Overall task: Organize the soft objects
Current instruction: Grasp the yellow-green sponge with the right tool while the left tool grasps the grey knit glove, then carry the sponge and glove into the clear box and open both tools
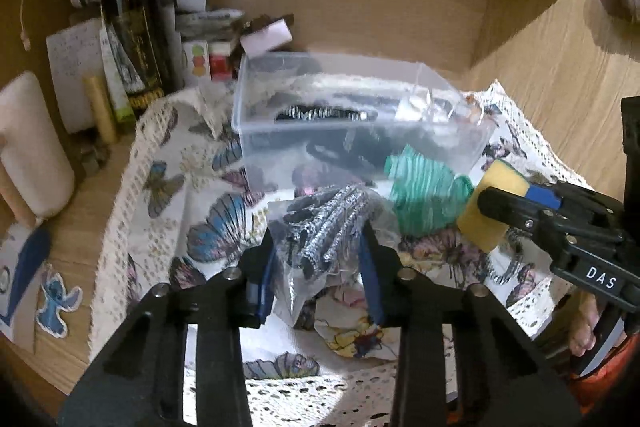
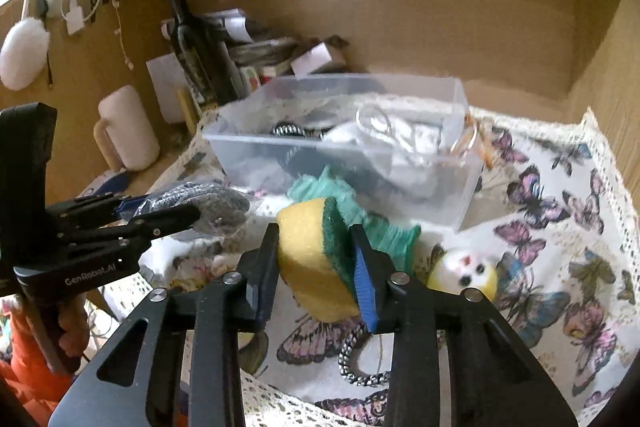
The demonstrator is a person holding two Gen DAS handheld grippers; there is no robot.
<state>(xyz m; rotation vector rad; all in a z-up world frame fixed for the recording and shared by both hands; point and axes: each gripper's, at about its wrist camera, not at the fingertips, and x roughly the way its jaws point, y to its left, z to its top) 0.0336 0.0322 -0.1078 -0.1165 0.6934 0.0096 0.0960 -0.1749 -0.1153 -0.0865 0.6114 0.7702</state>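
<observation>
left gripper point(image 1: 320, 259) clamps the bagged scourer point(image 1: 328, 223), right gripper point(image 2: 316, 267) clamps the sponge point(image 2: 316, 259), both near the clear bin point(image 2: 460, 163) for dropping in

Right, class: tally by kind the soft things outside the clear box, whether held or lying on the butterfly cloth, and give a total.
Sponges: 1, yellow-and-green sponge
Bagged silver scourers: 1, bagged scourer
Green mesh scrubbers: 1, green scrubber
Plush toys: 1, white-faced toy
Braided bands: 1, black-and-white band
Total: 5
</observation>
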